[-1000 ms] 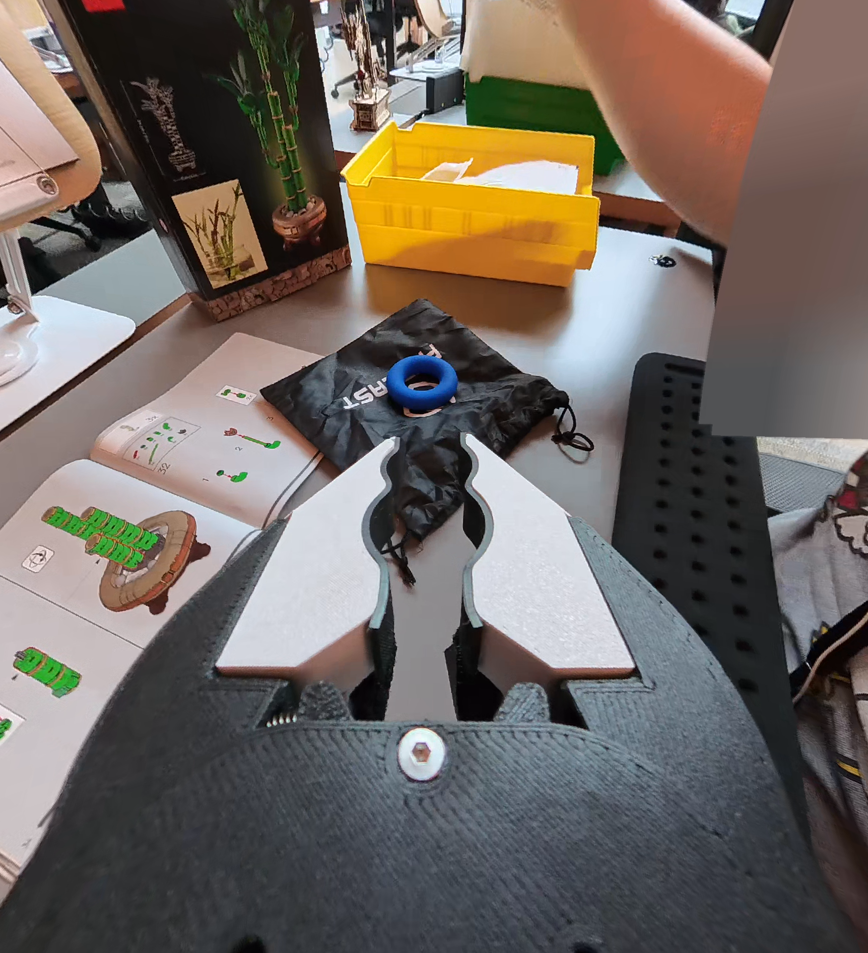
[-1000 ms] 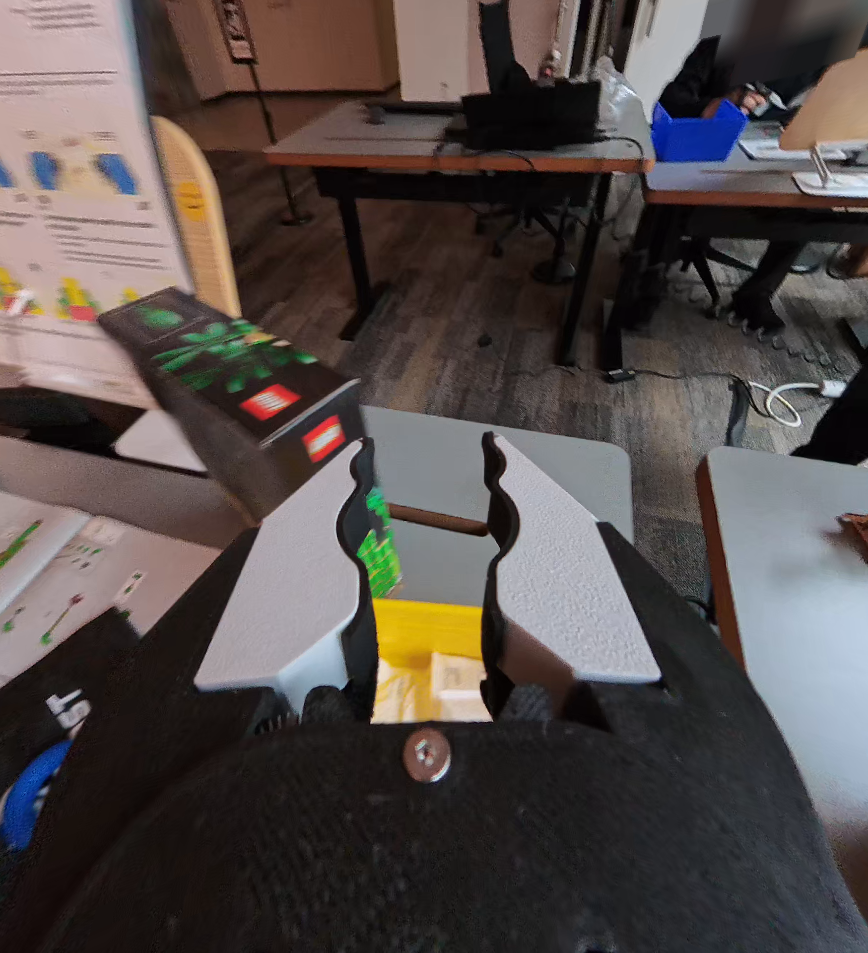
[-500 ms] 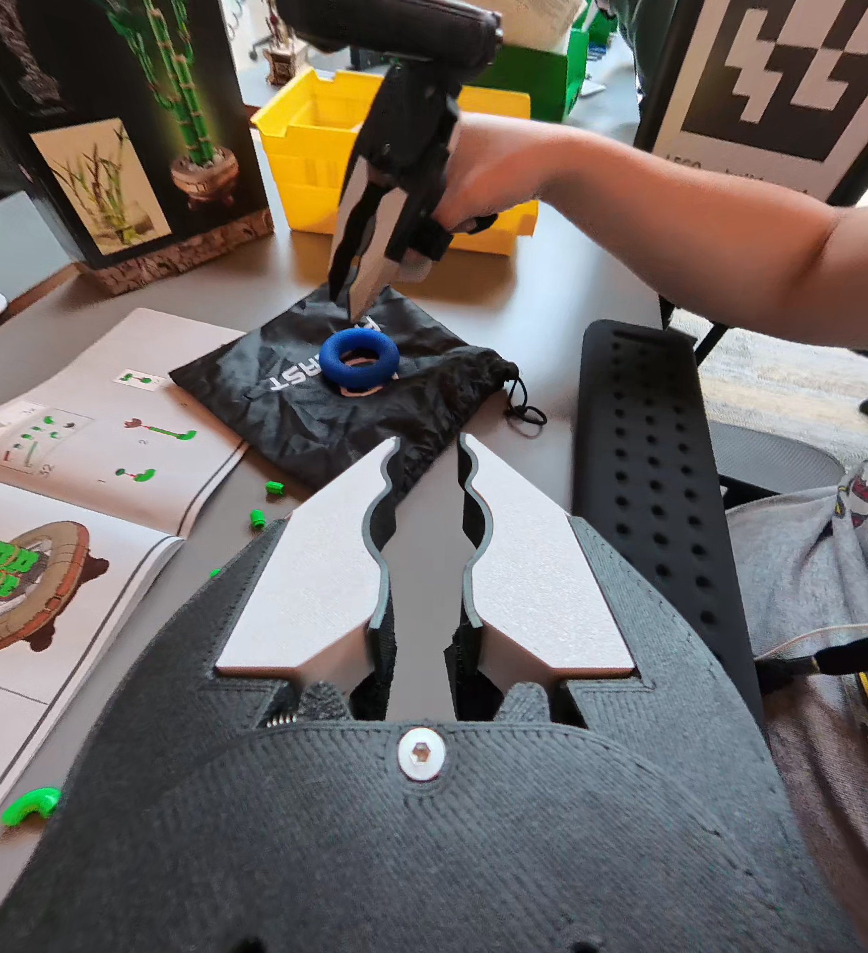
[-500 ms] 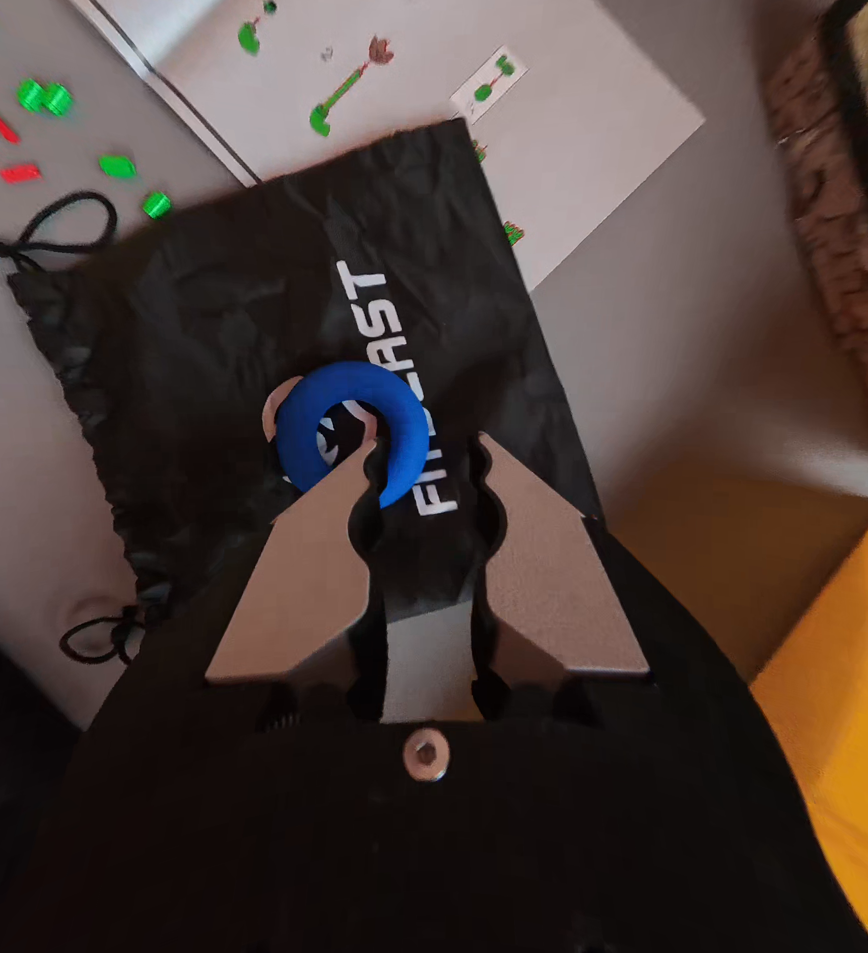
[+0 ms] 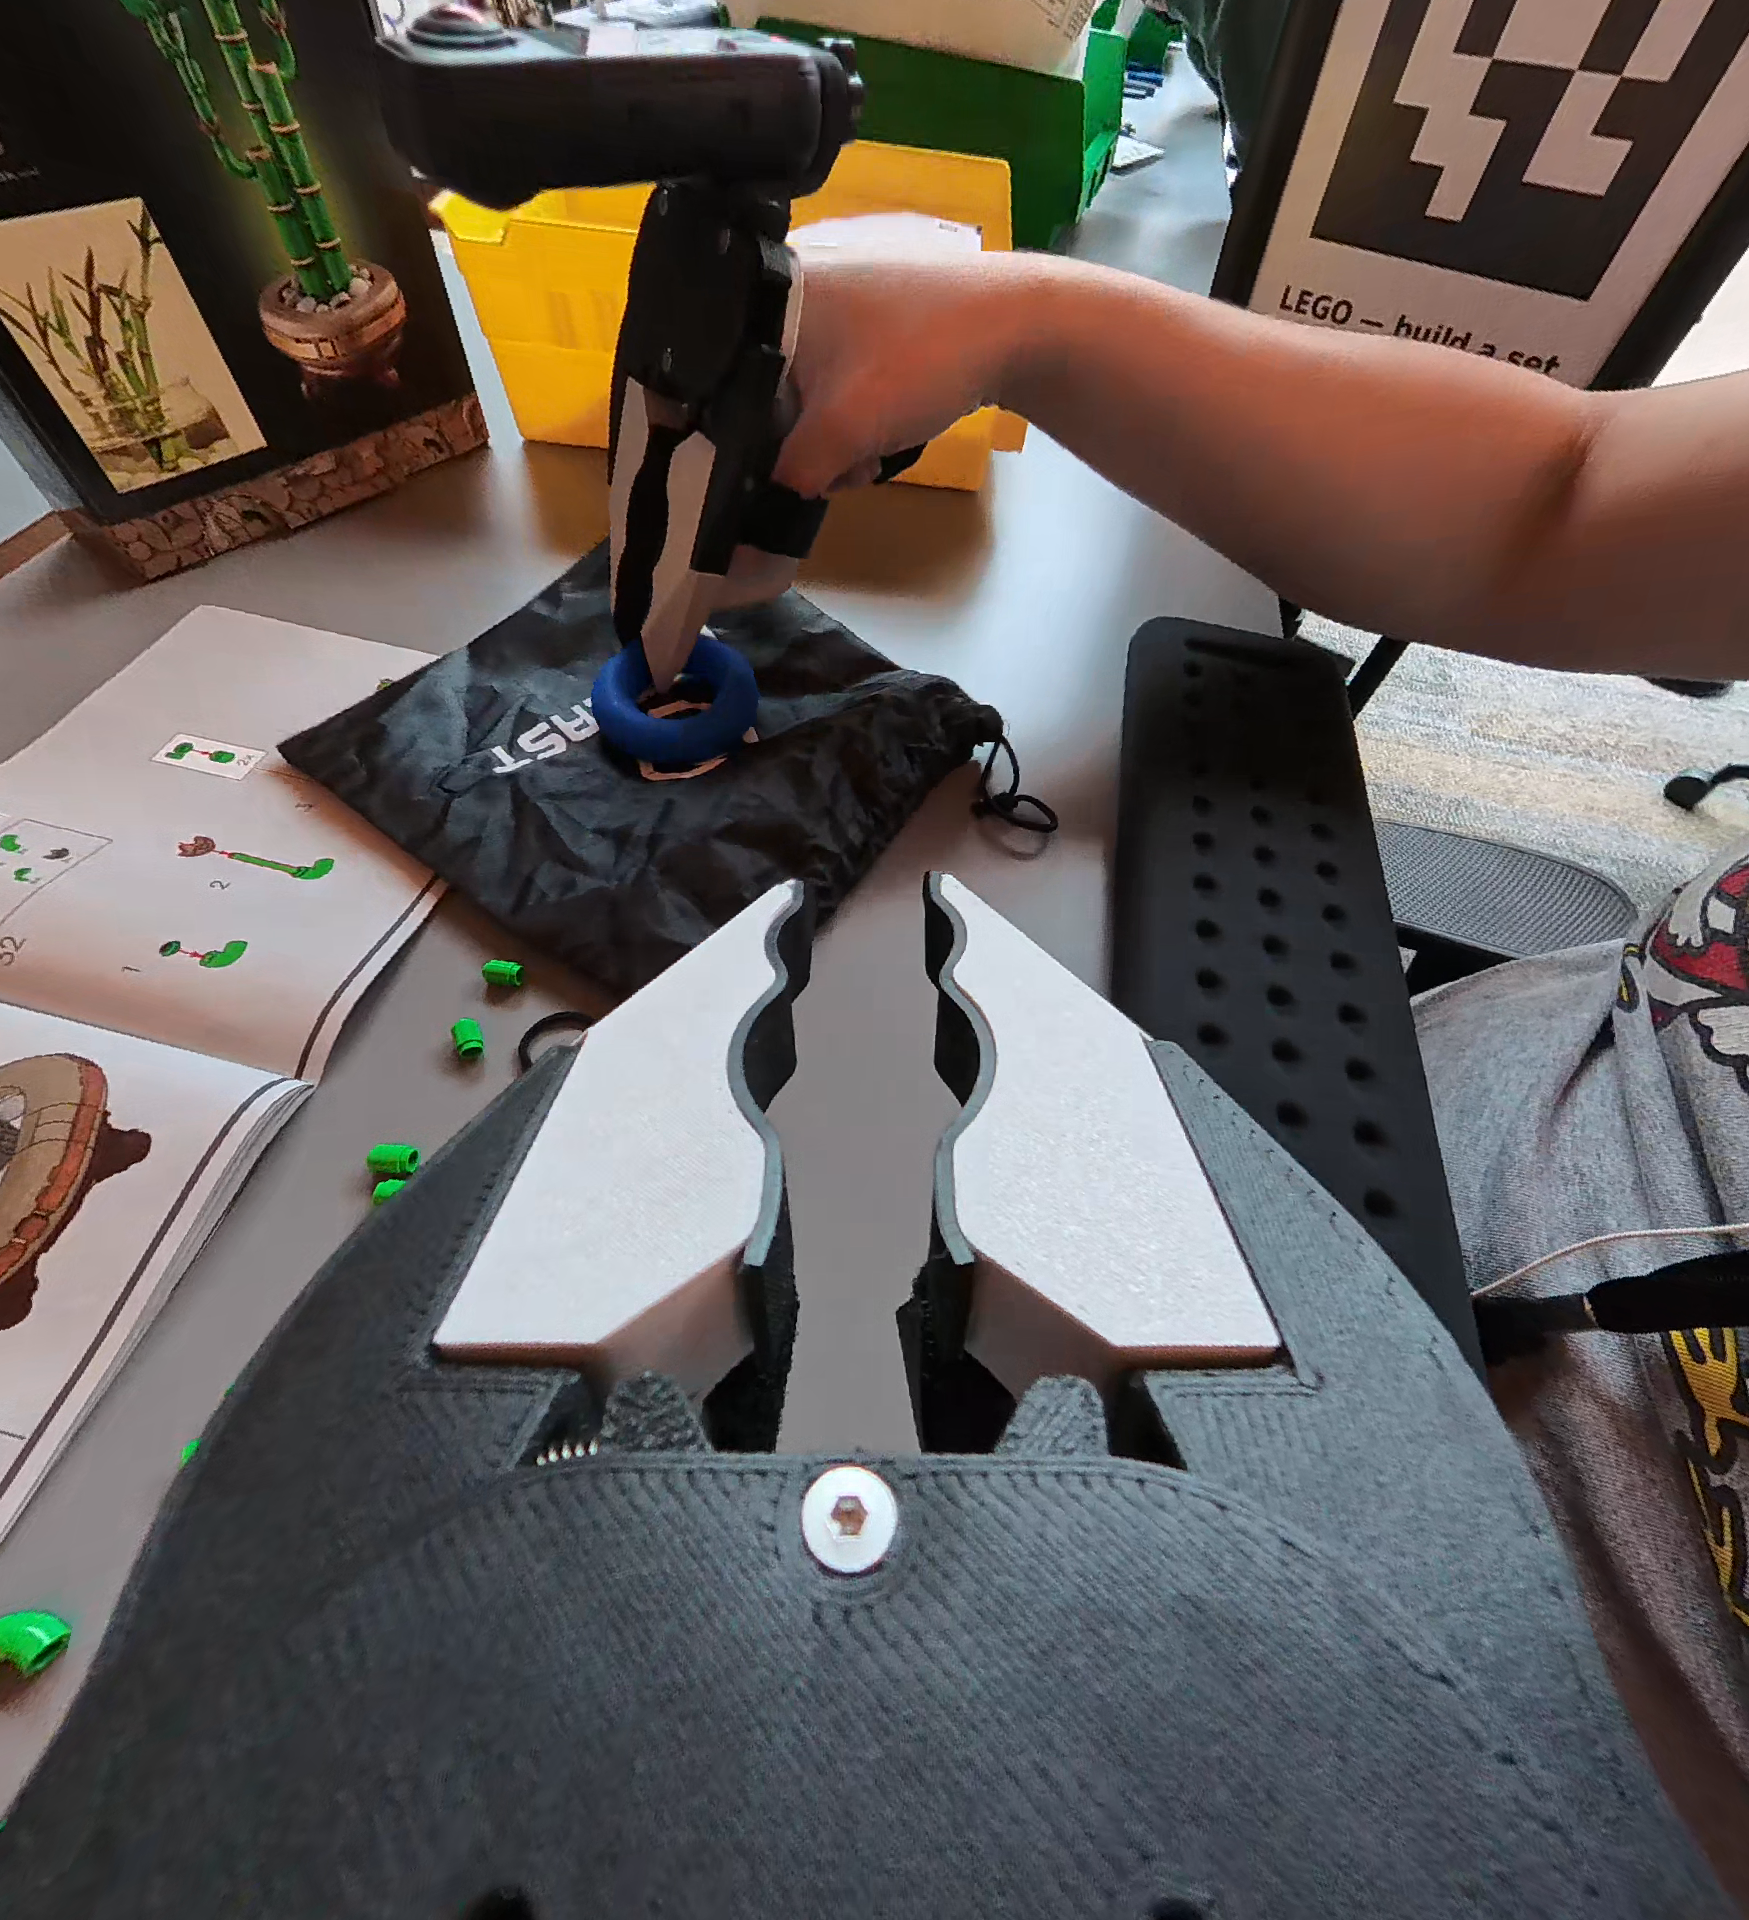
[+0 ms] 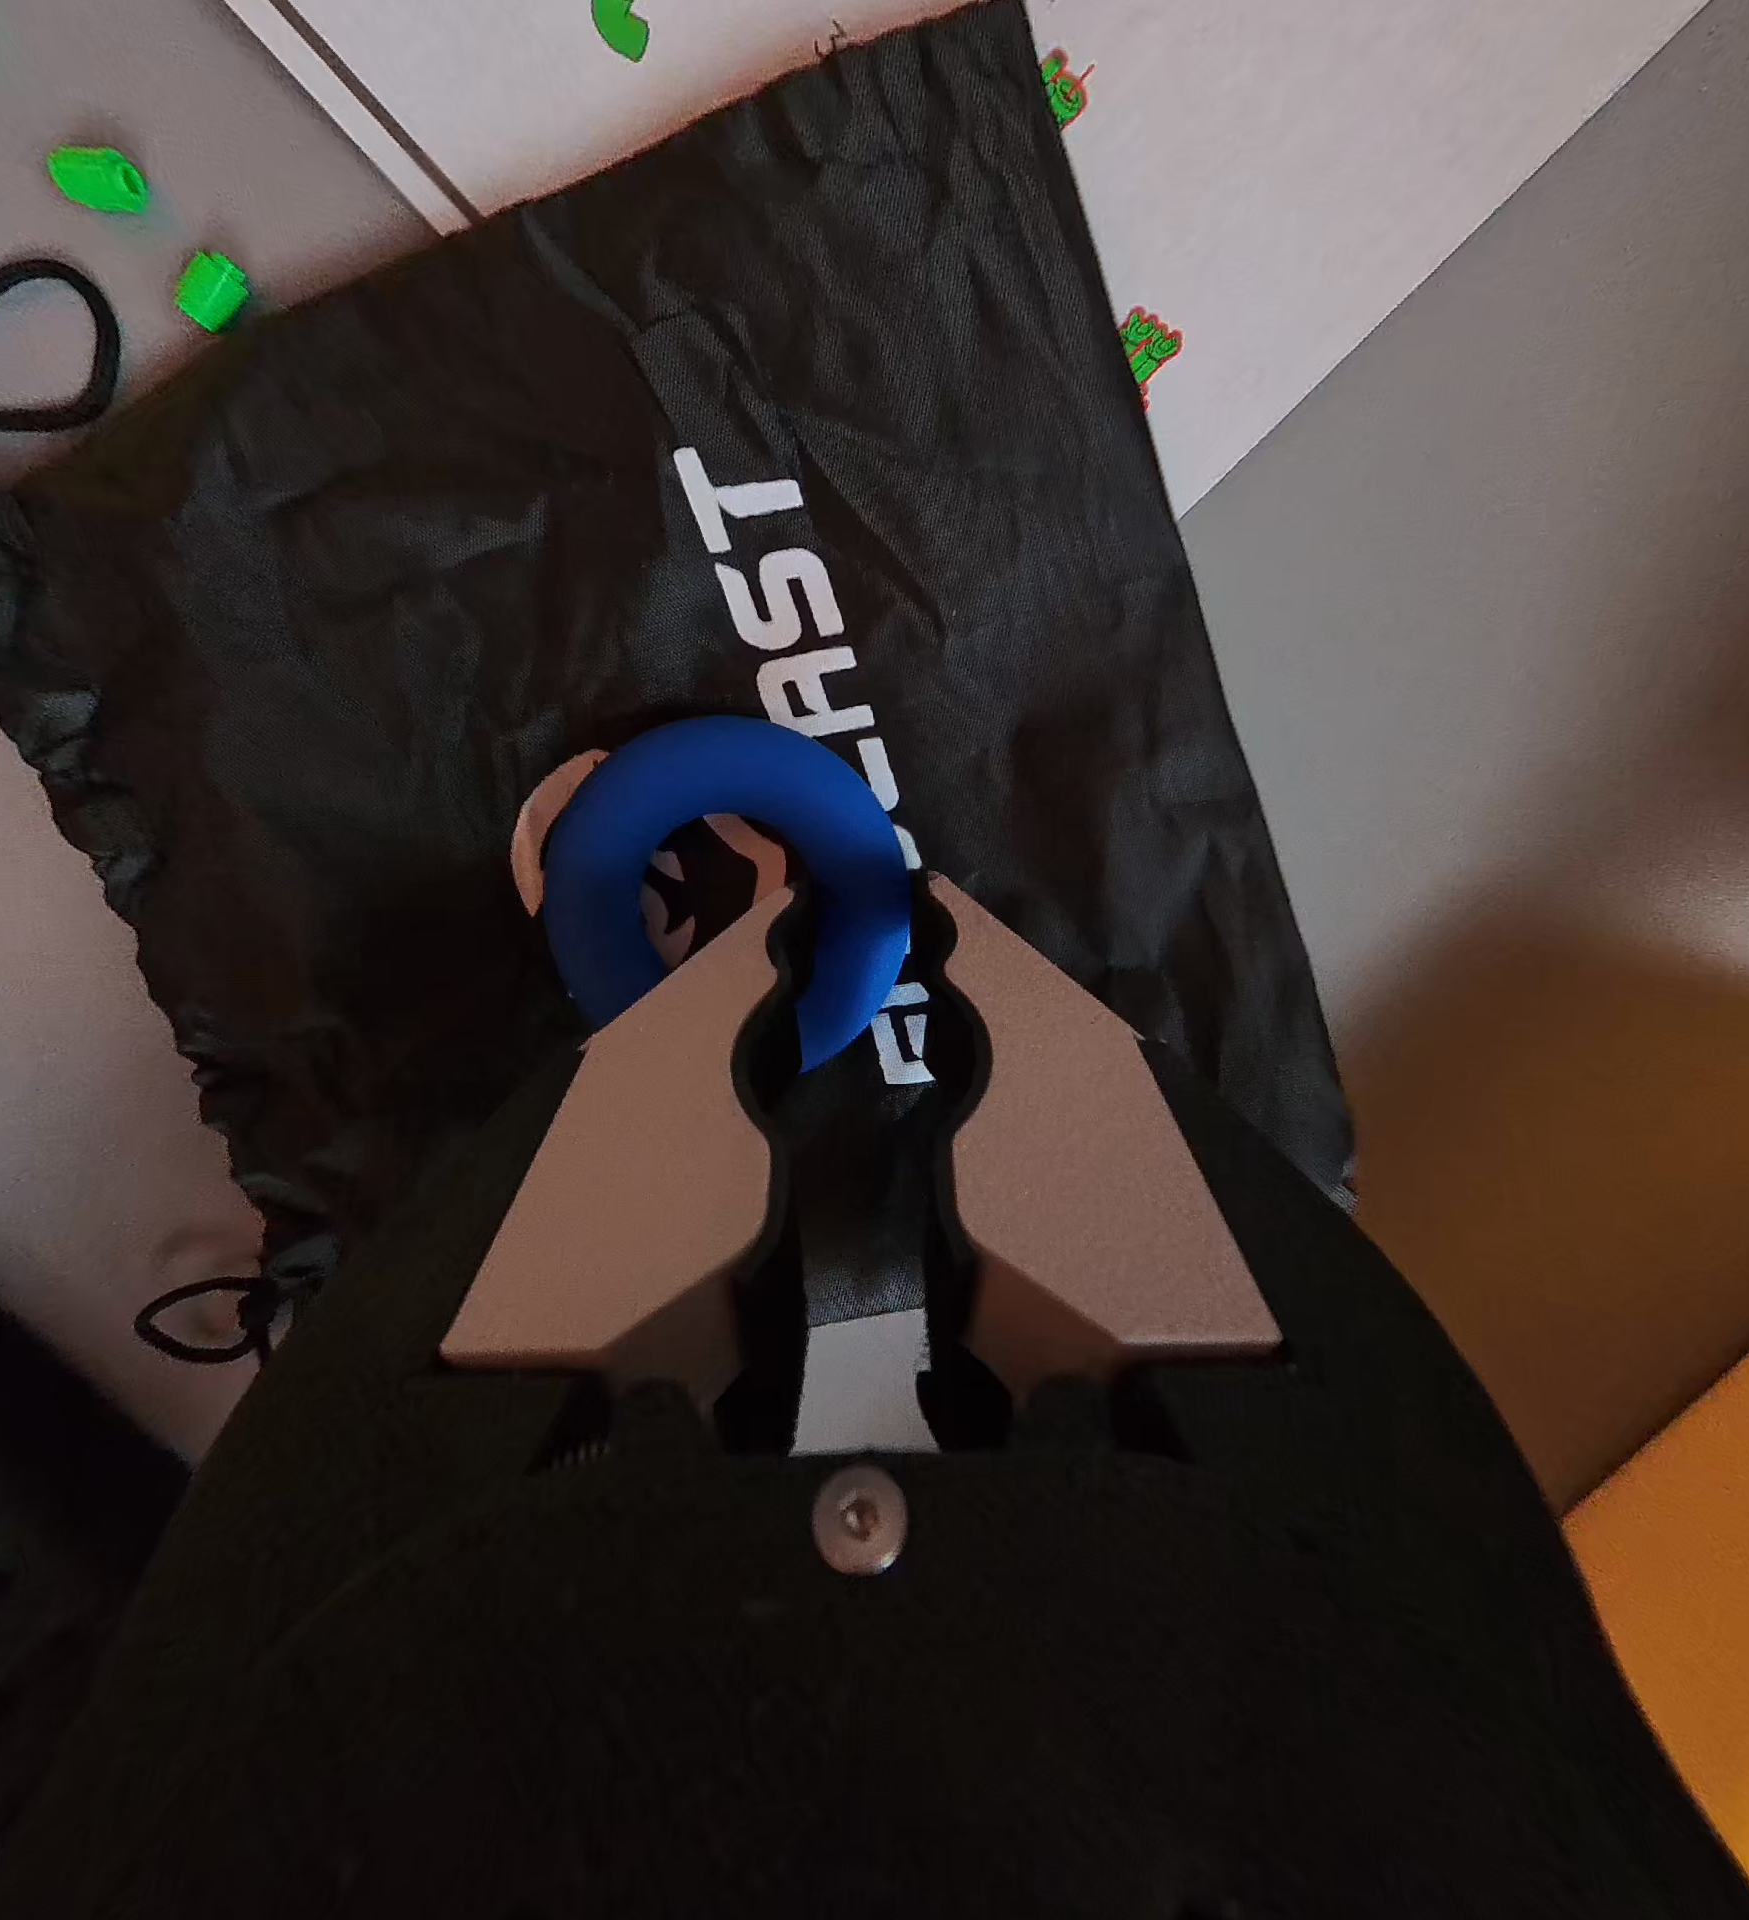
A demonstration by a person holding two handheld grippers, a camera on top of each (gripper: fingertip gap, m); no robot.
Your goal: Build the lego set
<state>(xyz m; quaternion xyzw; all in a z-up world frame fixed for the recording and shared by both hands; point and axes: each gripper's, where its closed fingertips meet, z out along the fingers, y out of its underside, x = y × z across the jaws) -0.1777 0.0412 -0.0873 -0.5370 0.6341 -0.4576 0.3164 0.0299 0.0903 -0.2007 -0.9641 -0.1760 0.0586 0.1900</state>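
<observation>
A blue ring (image 5: 631, 717) lies on a black drawstring bag (image 5: 589, 842) on the grey table. My right gripper (image 6: 865, 894) points down onto it, one finger inside the hole and the other outside, closed on the ring's band (image 6: 641, 800). It also shows in the left wrist view (image 5: 667, 649), held by a hand. My left gripper (image 5: 865, 894) is open and empty, low over the table just short of the bag. Small green pieces (image 5: 501, 971) lie beside the open instruction booklet (image 5: 122, 883). A green curved piece (image 5: 2, 1652) lies at the near left.
The set's box (image 5: 174, 260) stands at the back left, with a yellow bin (image 5: 558, 312) next to it. A black perforated panel (image 5: 1265, 935) lies on the right. A sign with a black-and-white marker (image 5: 1524, 156) stands at the back right. The person's arm crosses above the table. Left tips to right tips: about 25 cm. From my left tips it is roughly 20 cm to the green curved piece (image 5: 2, 1652); from my right, 30 cm.
My right gripper swung down from facing the room to the bag and its fingers narrowed around the blue ring's band. My left gripper drew back slightly and stayed open.
</observation>
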